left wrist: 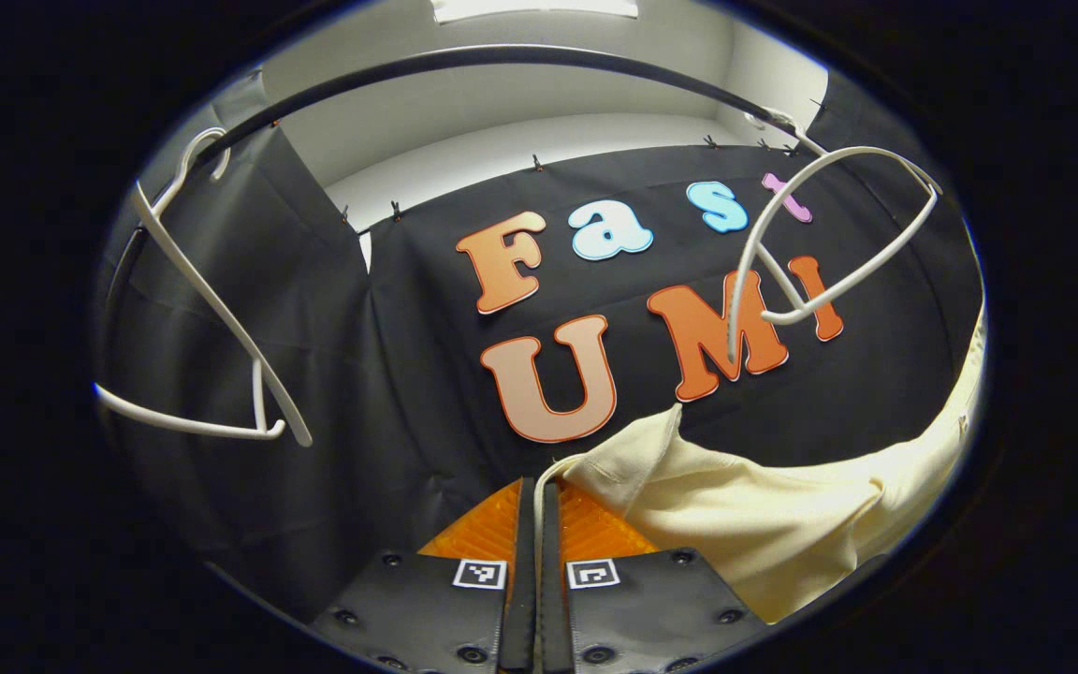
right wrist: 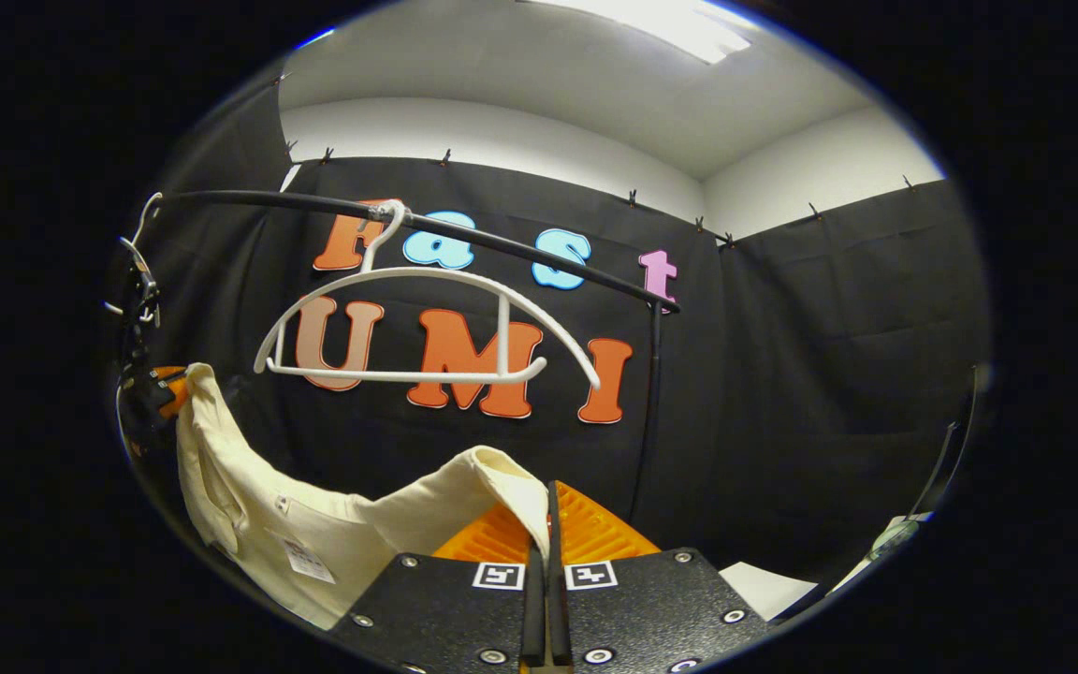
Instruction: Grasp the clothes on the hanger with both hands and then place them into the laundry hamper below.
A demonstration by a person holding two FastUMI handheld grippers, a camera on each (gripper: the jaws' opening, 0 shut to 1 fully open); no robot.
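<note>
A cream garment (left wrist: pixel 764 524) hangs slack between my two grippers, off its hanger. My left gripper (left wrist: pixel 539 491) is shut on one edge of the cloth, which runs off to the right. In the right gripper view the same garment (right wrist: pixel 333 534) sags to the left, and my right gripper (right wrist: pixel 546 501) is shut on its other edge. A bare white hanger (right wrist: pixel 427 328) hangs from the black rail (right wrist: pixel 502 248) above the cloth; in the left gripper view that hanger (left wrist: pixel 829 253) shows at the upper right. The left gripper (right wrist: pixel 151 388) shows far left, holding the cloth's far end.
A second bare white hanger (left wrist: pixel 211 318) hangs at the rail's (left wrist: pixel 502 61) left end. Black cloth walls close in the booth behind and at both sides. A white sheet (right wrist: pixel 764 590) lies low at the right.
</note>
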